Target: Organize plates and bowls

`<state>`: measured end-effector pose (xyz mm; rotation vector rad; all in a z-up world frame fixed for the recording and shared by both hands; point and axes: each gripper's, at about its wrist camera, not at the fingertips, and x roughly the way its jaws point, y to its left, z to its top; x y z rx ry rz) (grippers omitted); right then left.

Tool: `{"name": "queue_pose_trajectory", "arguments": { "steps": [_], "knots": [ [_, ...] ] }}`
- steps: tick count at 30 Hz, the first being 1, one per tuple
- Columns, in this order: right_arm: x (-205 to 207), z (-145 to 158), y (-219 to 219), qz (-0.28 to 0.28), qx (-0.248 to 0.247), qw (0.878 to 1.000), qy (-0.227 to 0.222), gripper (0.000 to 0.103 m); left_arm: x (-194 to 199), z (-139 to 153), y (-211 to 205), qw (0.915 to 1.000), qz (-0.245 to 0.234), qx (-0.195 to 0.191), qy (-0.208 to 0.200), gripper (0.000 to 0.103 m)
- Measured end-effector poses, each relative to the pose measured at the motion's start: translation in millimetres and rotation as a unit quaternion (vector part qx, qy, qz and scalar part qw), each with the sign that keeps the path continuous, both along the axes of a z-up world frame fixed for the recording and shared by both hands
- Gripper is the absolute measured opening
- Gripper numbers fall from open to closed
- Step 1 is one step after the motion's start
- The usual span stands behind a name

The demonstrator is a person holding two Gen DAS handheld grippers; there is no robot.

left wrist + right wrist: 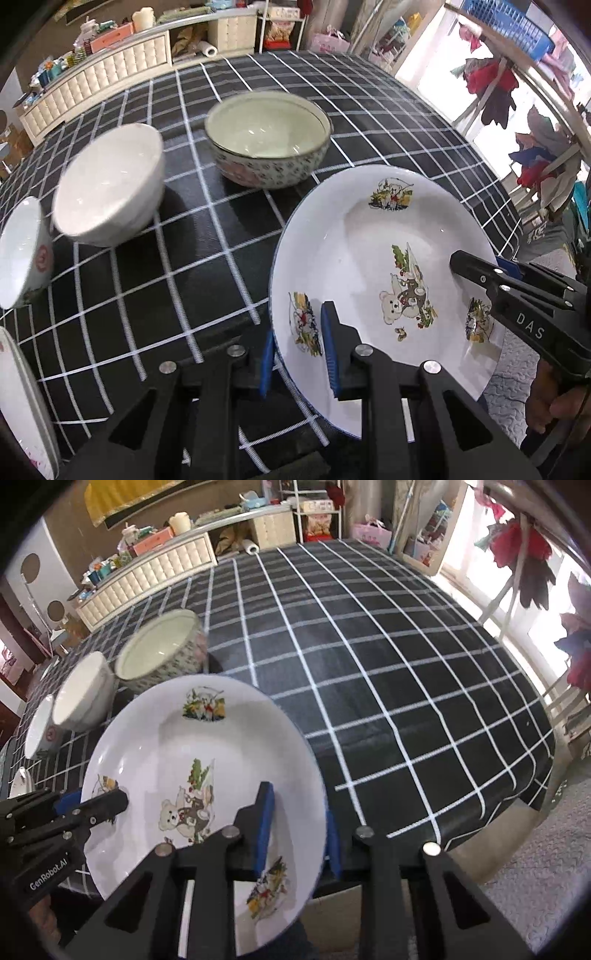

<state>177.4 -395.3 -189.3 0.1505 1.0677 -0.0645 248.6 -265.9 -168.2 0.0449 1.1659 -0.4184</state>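
I hold a white plate with cartoon bear pictures [369, 240] [177, 738] between both grippers, tilted over the near part of the table. My left gripper [298, 321] [92, 801] is shut on its left rim, one blue pad on each face. My right gripper [297, 801] [484, 264] is shut on the opposite rim. Behind the plate stands a row of bowls: a floral-patterned bowl [267, 140] [159, 653], a plain white bowl [110, 184] [83, 690], and a small white bowl with a red mark [22, 251] [40, 731].
A black cloth with a white grid [207, 266] [369, 664] covers the table; its right edge drops off toward the windows. Another white plate's rim [22, 406] shows at lower left. A padded cabinet [92, 85] stands beyond the table. A hand [554, 406] holds the right gripper.
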Motion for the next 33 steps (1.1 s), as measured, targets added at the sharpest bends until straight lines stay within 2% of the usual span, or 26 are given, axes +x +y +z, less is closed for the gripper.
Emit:
{"name": "queue_pose_trajectory", "arguments": {
  "steps": [7,16,33],
  "knots": [
    [-6.1,21.0,41.1,0.028,0.003,1.0,-0.014,0.029,-9.6,22.7,50.9,0.999,0.04,-0.008,-0.017,0.021],
    [-1.3,28.4,110.5,0.072,0.014,0.997,-0.024,0.028,-30.9,39.7,140.7,0.9945,0.099,-0.005,-0.034,0.021],
    [1.6,22.1,273.0,0.188,0.025,0.982,-0.008,0.028,-75.3,42.6,322.5,0.9733,0.226,0.011,-0.035,0.021]
  ]
}}
